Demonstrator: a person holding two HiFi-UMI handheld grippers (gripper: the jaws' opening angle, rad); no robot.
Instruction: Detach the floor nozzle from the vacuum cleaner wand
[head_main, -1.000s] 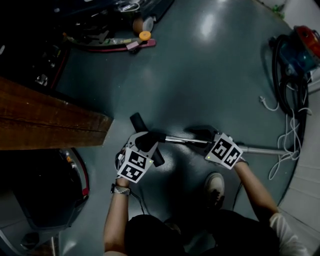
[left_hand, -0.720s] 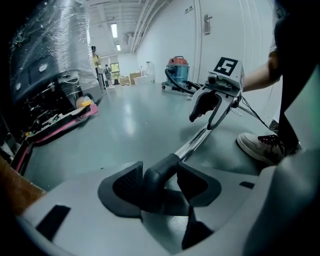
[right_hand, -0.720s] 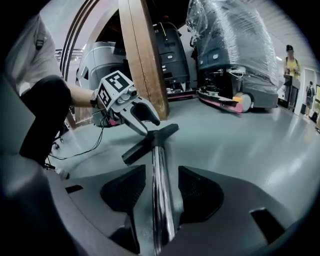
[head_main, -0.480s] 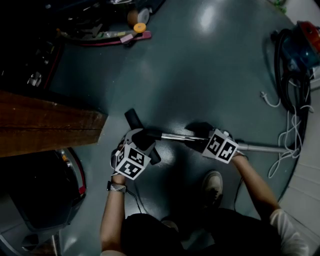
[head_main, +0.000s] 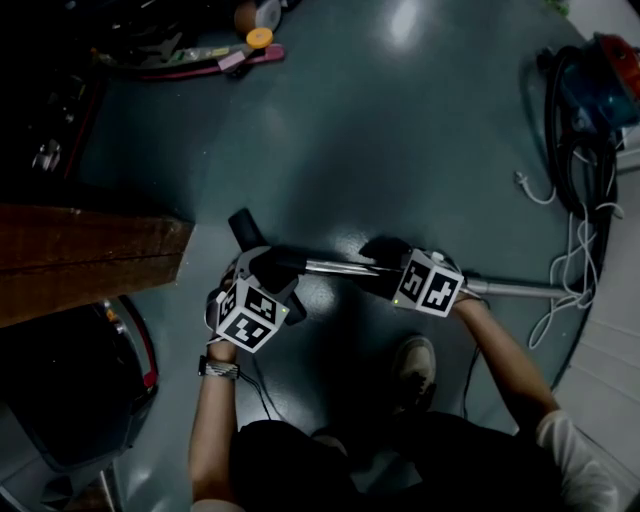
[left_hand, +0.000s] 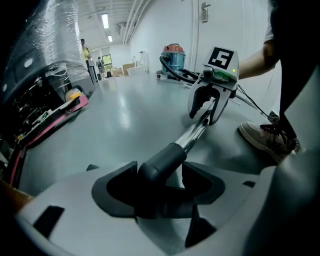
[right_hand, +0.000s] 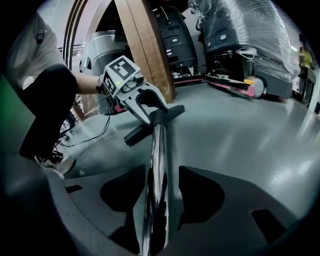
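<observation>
The black floor nozzle (head_main: 243, 232) lies on the grey floor, joined to the chrome wand (head_main: 340, 267) that runs right toward the hose. My left gripper (head_main: 268, 270) straddles the nozzle's dark neck (left_hand: 162, 161). Its jaws are opening, and a gap shows beside the neck on the right. My right gripper (head_main: 385, 273) sits further along the wand (right_hand: 159, 150), which runs between its pads with floor showing at one side. From the left gripper view, the right gripper (left_hand: 207, 112) stands with its fingers astride the wand. The right gripper view shows the left gripper (right_hand: 150, 107) over the nozzle (right_hand: 150, 125).
A wooden beam (head_main: 90, 255) juts in from the left. The blue and red vacuum canister (head_main: 600, 90) with black hose and white cable (head_main: 570, 250) stands at the right. My shoe (head_main: 415, 365) is just below the wand. Wrapped machines and a pink-edged unit (head_main: 200, 60) line the far side.
Both grippers and the wand have drifted a little left and sunk toward the floor. The nozzle now rests lower beside the beam's end.
</observation>
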